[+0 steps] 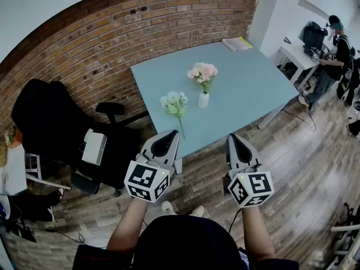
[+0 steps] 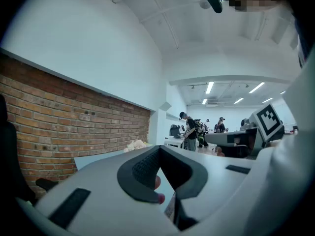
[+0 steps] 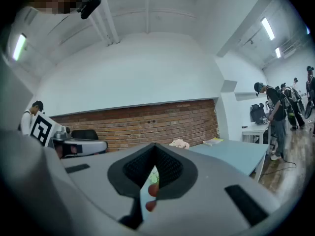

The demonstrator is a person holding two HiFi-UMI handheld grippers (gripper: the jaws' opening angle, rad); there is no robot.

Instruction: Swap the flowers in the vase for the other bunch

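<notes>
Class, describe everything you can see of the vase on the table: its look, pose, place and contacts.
The vase is small, plain white and opaque, with a rounded body; its material is too small to tell. It stands upright near the middle of the light blue table. A bunch of pink flowers with green stems rises from its mouth. The white bunch lies on the table beside it, nearer the person, not touching it.

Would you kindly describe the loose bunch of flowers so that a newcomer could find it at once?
Find the light blue table against the brick wall. Near its middle stands a small white vase of pink flowers; the bunch lies left of it, nearer the front edge. It alone is white-bloomed and lies flat, outside any vase.
</notes>
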